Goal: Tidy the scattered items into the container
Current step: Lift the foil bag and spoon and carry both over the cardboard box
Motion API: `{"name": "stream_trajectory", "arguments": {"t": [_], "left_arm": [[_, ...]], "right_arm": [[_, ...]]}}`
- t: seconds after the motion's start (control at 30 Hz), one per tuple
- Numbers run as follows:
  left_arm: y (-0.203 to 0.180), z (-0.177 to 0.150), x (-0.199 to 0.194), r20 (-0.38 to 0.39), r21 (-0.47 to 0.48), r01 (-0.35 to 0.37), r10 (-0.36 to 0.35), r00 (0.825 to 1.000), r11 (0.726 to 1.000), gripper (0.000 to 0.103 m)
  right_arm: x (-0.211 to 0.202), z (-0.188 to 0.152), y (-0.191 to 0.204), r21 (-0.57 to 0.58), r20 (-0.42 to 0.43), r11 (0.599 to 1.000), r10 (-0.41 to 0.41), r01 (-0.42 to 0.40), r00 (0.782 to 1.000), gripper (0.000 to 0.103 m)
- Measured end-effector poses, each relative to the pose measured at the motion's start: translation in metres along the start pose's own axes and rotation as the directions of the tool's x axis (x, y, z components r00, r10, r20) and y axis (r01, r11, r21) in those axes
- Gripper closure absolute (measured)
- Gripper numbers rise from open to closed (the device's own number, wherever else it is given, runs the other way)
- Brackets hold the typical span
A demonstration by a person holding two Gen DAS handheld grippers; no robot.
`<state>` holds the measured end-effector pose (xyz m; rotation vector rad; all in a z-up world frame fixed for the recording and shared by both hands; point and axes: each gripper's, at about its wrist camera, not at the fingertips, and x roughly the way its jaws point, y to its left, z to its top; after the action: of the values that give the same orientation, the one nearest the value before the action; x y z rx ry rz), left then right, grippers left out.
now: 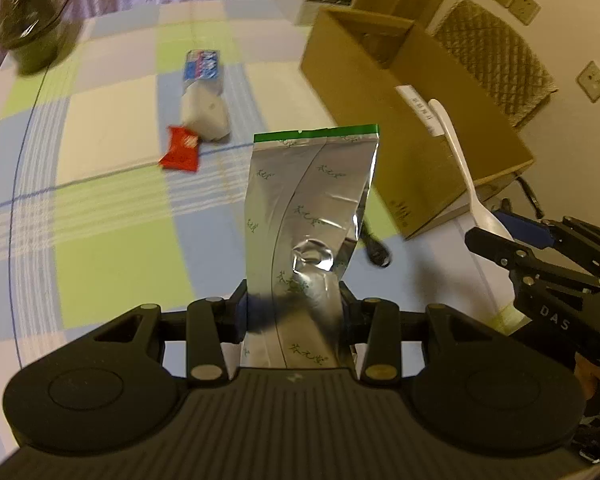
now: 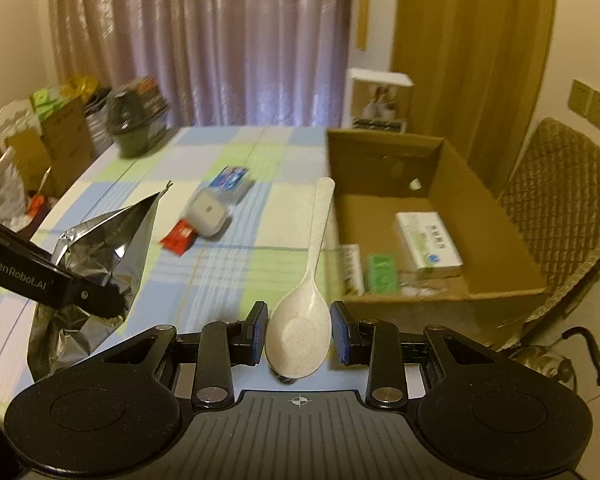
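1. Checked tablecloth (image 2: 228, 264) in blue, green and cream is covering the table; purple curtain hanging behind, quilted chair (image 2: 560, 200) standing beyond the box.

2. Left gripper (image 1: 294, 304) is clamping a silver foil pouch (image 1: 312, 200) by its lower end, pouch standing up toward 12 o'clock, green-edged seal on top. Pads are pressing a crumpled patch, so the hold is looking shallow.

3. Right gripper (image 2: 299, 332) is pinching the bowl of a white speckled spoon (image 2: 306, 292), handle pointing to 12 o'clock. Pads are sitting at the curved bowl edges.

4. Cardboard box (image 2: 380, 312), the container, is lying open at 1 o'clock from the right gripper and at 2 o'clock from the left.

5. Risks, as I judge them:
   - spoon pivoting or slipping out, since a rounded bowl is giving the pads little flat surface;
   - slick foil sliding free, or the tall pouch catching the box wall;
   - both grippers heading for one box and crowding each other.

6. Count:
   - held: one pouch, one spoon;
   - lying on the cloth at 11 o'clock: one red sachet (image 2: 178, 237), one white rounded case (image 2: 208, 212), one blue packet (image 2: 232, 180);
   - in the box: one white carton (image 2: 428, 244), one green packet (image 2: 382, 272), one leaning packet (image 2: 352, 268), some small bits too blurred to count;
   - dark wrapped tub (image 2: 136, 128) sitting at the far edge, one.
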<state>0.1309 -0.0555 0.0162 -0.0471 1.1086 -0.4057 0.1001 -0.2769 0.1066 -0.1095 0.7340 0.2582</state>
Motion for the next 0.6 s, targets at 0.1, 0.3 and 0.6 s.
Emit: {"name": "stream_trajectory", "arguments": {"t": [0.1, 0.3, 0.6], "left_arm": [[-0.016, 0.013, 0.0, 0.012, 0.027, 0.015, -0.015, 1.0, 1.0, 0.067], [-0.054, 0.045, 0.004, 0.034, 0.081, 0.055, -0.058, 0.998, 0.995, 0.067], [-0.106, 0.097, 0.026, 0.045, 0.109, 0.125, -0.13, 0.99, 0.986, 0.067]], "right_arm": [[-0.006, 0.008, -0.015, 0.011, 0.021, 1.0, -0.022, 0.022, 1.0, 0.067], [-0.01, 0.022, -0.049, 0.026, 0.055, 0.997, -0.07, 0.069, 0.996, 0.067], [0.003, 0.036, -0.094, 0.048, 0.069, 0.992, -0.121, 0.118, 0.99, 0.067]]}}
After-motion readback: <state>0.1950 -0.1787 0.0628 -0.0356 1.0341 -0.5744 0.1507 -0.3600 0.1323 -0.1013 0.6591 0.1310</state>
